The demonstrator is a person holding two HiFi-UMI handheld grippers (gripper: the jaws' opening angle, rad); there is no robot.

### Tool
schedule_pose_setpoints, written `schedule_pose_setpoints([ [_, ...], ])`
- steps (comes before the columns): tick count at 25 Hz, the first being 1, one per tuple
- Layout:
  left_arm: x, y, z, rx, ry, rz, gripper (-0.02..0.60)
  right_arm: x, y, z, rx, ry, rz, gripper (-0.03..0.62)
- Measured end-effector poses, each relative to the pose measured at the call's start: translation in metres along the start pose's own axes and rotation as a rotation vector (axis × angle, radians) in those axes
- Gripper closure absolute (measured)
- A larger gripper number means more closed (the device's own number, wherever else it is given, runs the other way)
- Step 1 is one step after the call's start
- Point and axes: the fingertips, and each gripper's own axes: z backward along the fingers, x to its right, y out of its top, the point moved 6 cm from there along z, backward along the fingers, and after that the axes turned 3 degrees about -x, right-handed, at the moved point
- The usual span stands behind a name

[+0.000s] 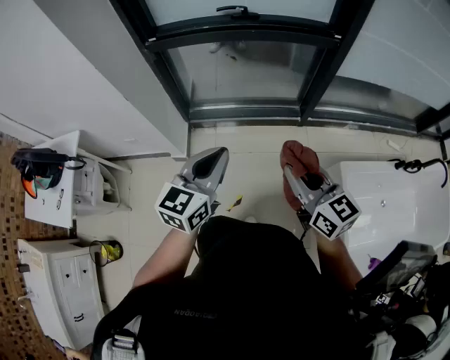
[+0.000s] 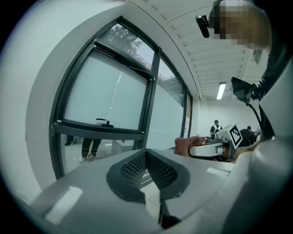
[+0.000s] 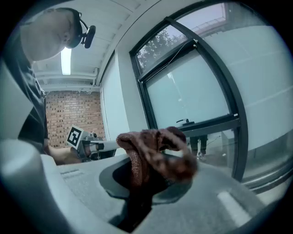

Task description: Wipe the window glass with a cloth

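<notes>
A dark-framed window (image 1: 242, 67) with frosted glass and a black handle (image 1: 234, 10) rises straight ahead; the left gripper view shows the same window (image 2: 110, 91), as does the right gripper view, window (image 3: 192, 91). My right gripper (image 1: 294, 167) is shut on a bunched reddish-brown cloth (image 1: 298, 157), which bulges out of the jaws, cloth (image 3: 155, 153). My left gripper (image 1: 211, 163) is shut with nothing in it, its tips (image 2: 146, 155) pressed together. Both grippers are held side by side, short of the glass. The cloth (image 2: 187, 145) shows at the right of the left gripper view.
A white cabinet (image 1: 53, 183) with goggles on it stands at the left, a small bin (image 1: 107, 252) beside it. A white table (image 1: 390, 204) with a black cable lies to the right. Dark equipment (image 1: 401, 288) sits at bottom right. Tiled floor runs up to the window sill.
</notes>
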Motion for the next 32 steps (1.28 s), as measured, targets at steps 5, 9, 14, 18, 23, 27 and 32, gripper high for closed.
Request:
schedule_pose_setpoints([
  [5, 0.000, -0.001, -0.008, -0.009, 0.021, 0.005, 0.565, 0.014, -0.005, 0.000, -0.006, 0.008, -0.024, 0.546],
  [9, -0.009, -0.007, -0.007, -0.035, 0.055, 0.021, 0.565, 0.028, -0.013, -0.011, -0.020, 0.003, -0.061, 0.546],
  [14, -0.031, -0.020, -0.002, -0.077, 0.104, 0.063, 0.565, 0.032, -0.022, -0.034, -0.054, 0.031, -0.089, 0.546],
  [18, -0.048, -0.017, -0.013, -0.070, 0.105, 0.070, 0.565, 0.045, -0.015, -0.058, -0.042, 0.023, -0.093, 0.546],
  [23, -0.095, 0.002, -0.036, -0.048, 0.091, 0.065, 0.565, 0.059, 0.011, -0.098, -0.013, -0.010, -0.072, 0.546],
  [27, -0.140, 0.022, -0.061, -0.024, 0.073, 0.050, 0.565, 0.074, 0.027, -0.133, -0.018, -0.038, -0.057, 0.546],
  [32, -0.204, 0.047, -0.098, -0.011, 0.021, 0.043, 0.565, 0.090, 0.052, -0.184, -0.033, -0.096, -0.046, 0.546],
])
